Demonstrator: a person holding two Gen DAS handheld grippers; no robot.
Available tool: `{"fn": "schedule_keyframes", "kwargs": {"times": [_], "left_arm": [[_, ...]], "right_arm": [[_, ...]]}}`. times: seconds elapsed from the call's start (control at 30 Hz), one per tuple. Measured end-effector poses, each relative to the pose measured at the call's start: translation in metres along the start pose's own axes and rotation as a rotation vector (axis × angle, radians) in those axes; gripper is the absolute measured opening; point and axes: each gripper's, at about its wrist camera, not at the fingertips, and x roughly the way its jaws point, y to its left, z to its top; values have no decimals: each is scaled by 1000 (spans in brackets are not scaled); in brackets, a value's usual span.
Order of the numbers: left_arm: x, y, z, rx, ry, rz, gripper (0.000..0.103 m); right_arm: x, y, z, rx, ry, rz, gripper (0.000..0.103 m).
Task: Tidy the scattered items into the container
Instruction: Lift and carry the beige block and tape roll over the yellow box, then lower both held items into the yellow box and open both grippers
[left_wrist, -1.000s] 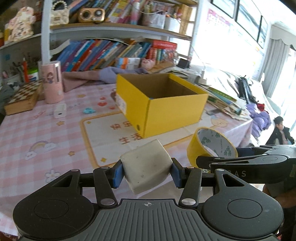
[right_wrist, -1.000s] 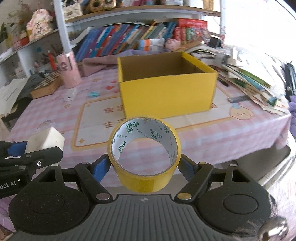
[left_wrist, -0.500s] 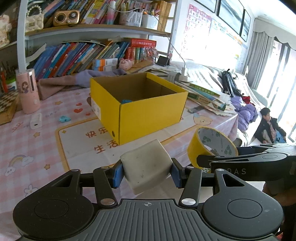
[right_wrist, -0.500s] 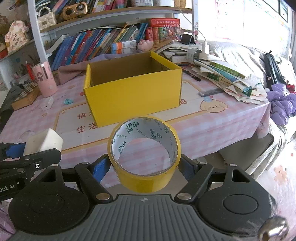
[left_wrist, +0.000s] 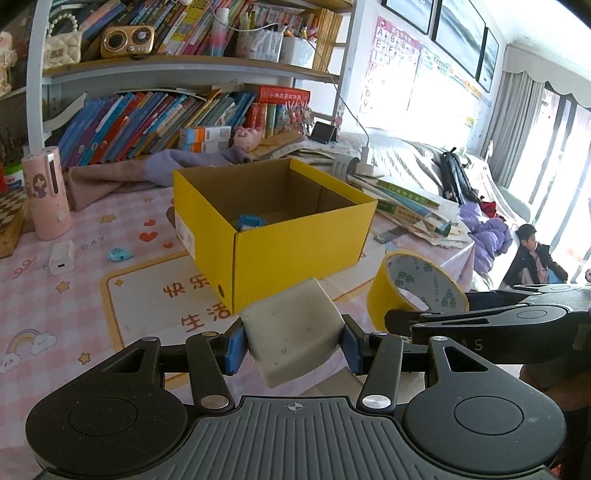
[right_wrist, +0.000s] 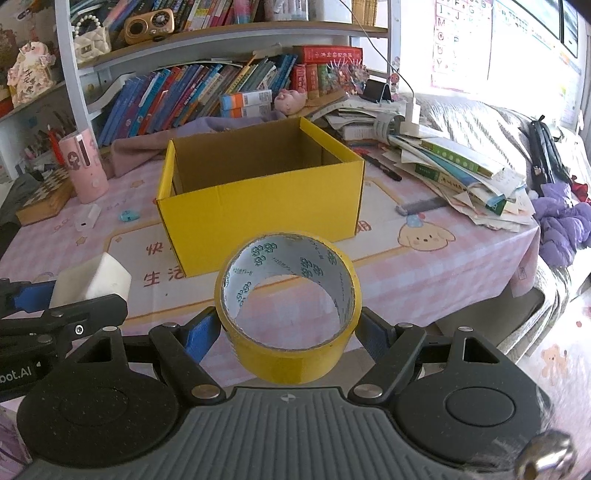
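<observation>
- Bookshelf (right_wrist: 207, 92) along the back wall, packed with leaning books; an alphabet poster (left_wrist: 391, 48) hangs beside the bright window.
- Table (right_wrist: 424, 266) under a pink checked cloth printed with hearts, stars, a rainbow and a puppy; a cream panel on it carries orange Chinese characters, partly hidden.
- Loose stack of books and papers (right_wrist: 454, 173) crowds the table's right end.
- Yellow cardboard box (left_wrist: 295, 243), open-topped, stands mid-table; a small blue item (left_wrist: 251, 222) lies inside; a white label on its end wall is too small to read.
- Pink cylinder (left_wrist: 46, 195) with a cartoon girl stands at left, well apart from the box.
- Right gripper (right_wrist: 288, 325) clamped on a yellow tape roll (right_wrist: 291, 354), held in the air before the box; green logos printed on the roll's inner liner.
- Left gripper (left_wrist: 291, 341) clamped on a whitish speckled block (left_wrist: 295, 328), also short of the box; "oot.AI" reads on its body.
- White charger (left_wrist: 61, 256) and a small blue clip (left_wrist: 120, 254) lie on the cloth, left of the box.
</observation>
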Motion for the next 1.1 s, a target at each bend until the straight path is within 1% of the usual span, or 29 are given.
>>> {"fn": "schedule_keyframes", "kwargs": {"times": [0.27, 0.53, 0.7, 0.83, 0.93, 1.1], "left_arm": [[11, 2, 12, 24, -24, -3, 50], [23, 2, 28, 63, -57, -11, 50], [33, 0, 38, 111, -89, -7, 50], [43, -1, 45, 153, -102, 5, 50], [51, 0, 53, 154, -107, 9, 50], [65, 0, 69, 149, -130, 29, 50]], "right_arm": [[12, 1, 13, -14, -11, 1, 78], [21, -1, 29, -17, -70, -3, 78], [27, -6, 43, -23, -125, -15, 78], [36, -14, 56, -20, -151, -25, 78], [44, -19, 66, -21, -161, -27, 78], [52, -25, 86, -43, -209, -10, 78]]}}
